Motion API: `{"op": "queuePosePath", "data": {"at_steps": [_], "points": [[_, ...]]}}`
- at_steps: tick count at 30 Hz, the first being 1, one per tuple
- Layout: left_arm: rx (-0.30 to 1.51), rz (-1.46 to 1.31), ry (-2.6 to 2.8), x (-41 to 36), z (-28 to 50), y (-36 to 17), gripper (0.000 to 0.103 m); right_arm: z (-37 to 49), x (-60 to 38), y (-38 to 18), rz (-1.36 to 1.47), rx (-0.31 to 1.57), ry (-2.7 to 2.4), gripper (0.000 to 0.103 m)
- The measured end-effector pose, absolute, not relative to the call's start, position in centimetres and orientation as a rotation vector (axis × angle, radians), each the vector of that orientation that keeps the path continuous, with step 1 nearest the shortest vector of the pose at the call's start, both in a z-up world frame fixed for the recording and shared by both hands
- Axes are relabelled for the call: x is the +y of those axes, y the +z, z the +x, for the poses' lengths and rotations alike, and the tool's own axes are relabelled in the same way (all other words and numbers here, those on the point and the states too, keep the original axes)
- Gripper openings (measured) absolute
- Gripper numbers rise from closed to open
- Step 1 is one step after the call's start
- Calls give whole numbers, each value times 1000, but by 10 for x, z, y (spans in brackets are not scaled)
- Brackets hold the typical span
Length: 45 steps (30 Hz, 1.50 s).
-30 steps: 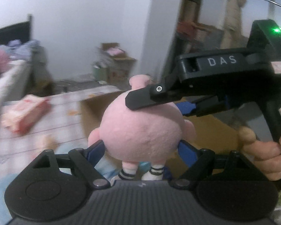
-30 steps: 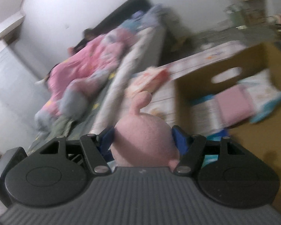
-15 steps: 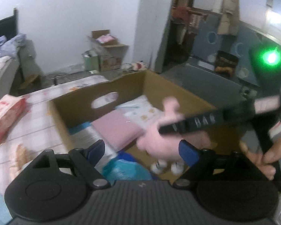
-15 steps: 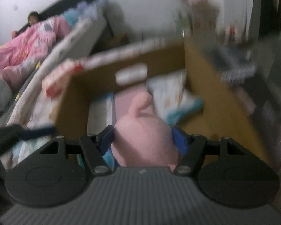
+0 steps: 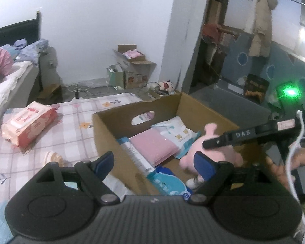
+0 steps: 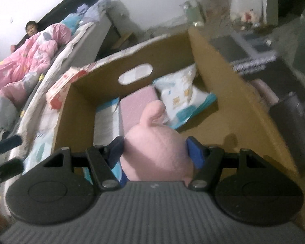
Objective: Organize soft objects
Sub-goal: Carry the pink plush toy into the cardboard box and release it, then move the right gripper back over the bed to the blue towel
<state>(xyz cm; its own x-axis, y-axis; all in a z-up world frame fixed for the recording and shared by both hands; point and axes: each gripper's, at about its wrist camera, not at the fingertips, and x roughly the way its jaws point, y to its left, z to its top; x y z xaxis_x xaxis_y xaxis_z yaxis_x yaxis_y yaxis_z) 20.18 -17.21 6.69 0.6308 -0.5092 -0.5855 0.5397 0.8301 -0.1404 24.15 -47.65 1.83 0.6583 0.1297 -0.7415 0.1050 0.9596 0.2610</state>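
Note:
My right gripper is shut on a pink plush toy and holds it low inside an open cardboard box. In the left wrist view the toy hangs from the right gripper's black finger near the box's right side. My left gripper is open and empty, just in front of the box's near wall. The box holds a pink pad, a white printed pack and a blue pack.
A pink wipes pack and a small shell-like toy lie on the checked bedsheet left of the box. A bed with a pink quilt and a person is at far left. Cartons stand by the wall.
My left gripper let go of the pink toy and opened. My right gripper carried the toy rightward over the box and lowered it inside.

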Motion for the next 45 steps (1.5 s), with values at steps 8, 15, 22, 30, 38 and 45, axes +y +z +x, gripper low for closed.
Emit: {"op": "queuePosePath", "data": {"at_steps": [8, 15, 22, 30, 38, 45], "points": [[649, -13, -509, -127, 186, 72, 86, 238, -410, -1, -82, 885, 30, 70], [673, -51, -472, -97, 170, 66, 87, 217, -417, 23, 191, 921, 206, 76], [722, -83, -448, -76, 154, 48, 87, 223, -470, 19, 477, 889, 125, 75], [777, -112, -419, -61, 135, 31, 87, 250, -483, -35, 623, 1033, 181, 84], [795, -141, -396, -54, 129, 24, 87, 246, -455, -26, 450, 1066, 146, 76], [783, -141, -397, -53, 126, 27, 87, 239, -445, 10, 242, 930, -35, 75]]}}
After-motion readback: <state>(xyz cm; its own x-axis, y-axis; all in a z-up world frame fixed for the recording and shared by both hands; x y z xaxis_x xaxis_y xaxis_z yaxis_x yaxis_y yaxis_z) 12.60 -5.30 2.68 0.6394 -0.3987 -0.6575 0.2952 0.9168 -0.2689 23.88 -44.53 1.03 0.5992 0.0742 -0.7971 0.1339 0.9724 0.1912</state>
